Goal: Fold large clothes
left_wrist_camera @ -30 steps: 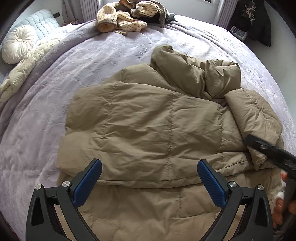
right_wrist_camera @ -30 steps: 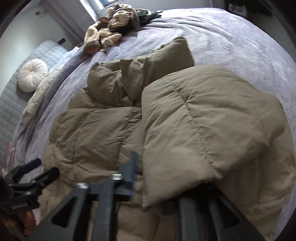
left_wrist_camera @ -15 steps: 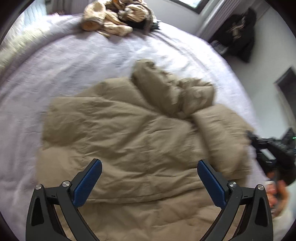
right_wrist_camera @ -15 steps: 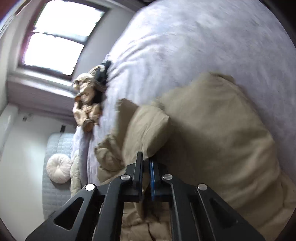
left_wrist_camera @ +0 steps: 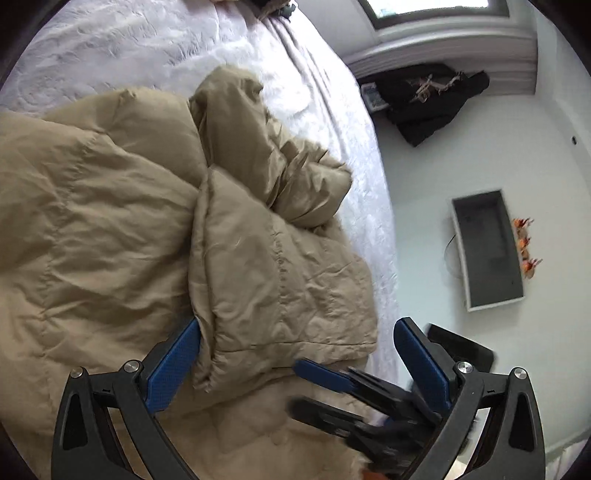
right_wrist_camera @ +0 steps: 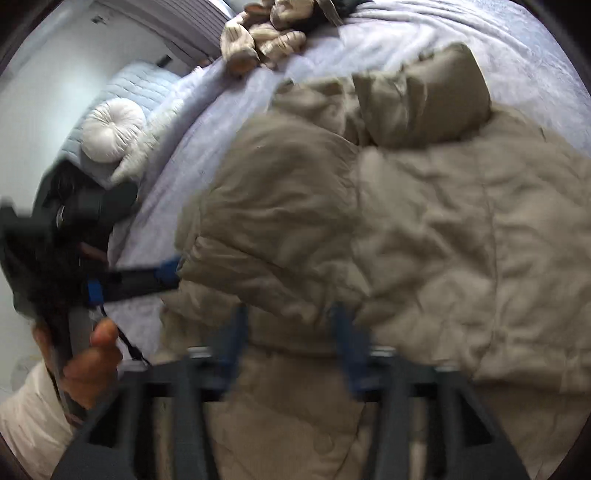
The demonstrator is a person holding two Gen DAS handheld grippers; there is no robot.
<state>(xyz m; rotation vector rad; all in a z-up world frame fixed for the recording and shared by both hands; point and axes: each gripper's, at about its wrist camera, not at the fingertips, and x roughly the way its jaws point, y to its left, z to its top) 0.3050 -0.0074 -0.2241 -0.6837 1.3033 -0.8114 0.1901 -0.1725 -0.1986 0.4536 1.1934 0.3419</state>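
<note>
On the bed: tan puffer jacket (left_wrist_camera: 110, 229) lay spread across the lavender quilt (left_wrist_camera: 147, 44).
Long axis: ran from near hem to crumpled hood (right_wrist_camera: 424, 96), hood pointing away toward the far clothes pile (right_wrist_camera: 266, 33).
Sleeve (left_wrist_camera: 273, 273): folded in over the body.
Left gripper (left_wrist_camera: 295, 365): fingers spread wide, sleeve end between them, pads not pressing.
Right gripper (right_wrist_camera: 291, 343): blurred, jaws opening over the hem; nothing pinched.
Person's hand (right_wrist_camera: 92, 362): on the left handle.
</note>
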